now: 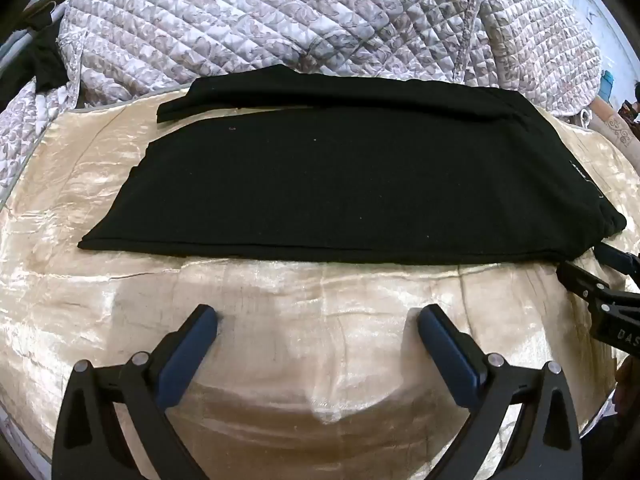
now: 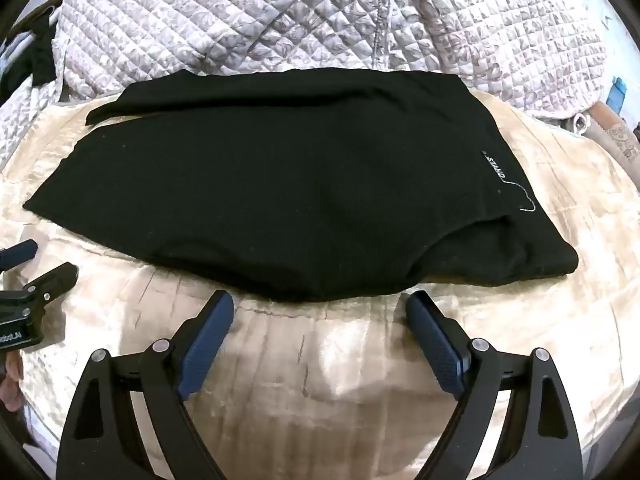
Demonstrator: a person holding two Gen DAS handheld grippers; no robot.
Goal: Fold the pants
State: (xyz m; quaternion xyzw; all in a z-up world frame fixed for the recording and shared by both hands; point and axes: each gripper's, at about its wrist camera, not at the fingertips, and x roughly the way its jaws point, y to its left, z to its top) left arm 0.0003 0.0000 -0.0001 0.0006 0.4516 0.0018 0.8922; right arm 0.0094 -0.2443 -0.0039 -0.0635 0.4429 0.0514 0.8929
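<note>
Here black pants (image 1: 340, 184) lie on a cream satin cover (image 1: 280, 360) before a quilt (image 1: 280, 20).

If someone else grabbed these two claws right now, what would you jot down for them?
Left claw: open, empty, over the cream satin cover, just short of the pants' near edge.
Right claw: open, empty, tips close to the near edge by the waist end; contact unclear.
Black pants: lying flat across the cover, legs apparently laid one on the other, label at the right end; quilted blanket heaped behind.
Done: seemingly the lengthwise fold.
Left: fold them across, end to end.
</note>
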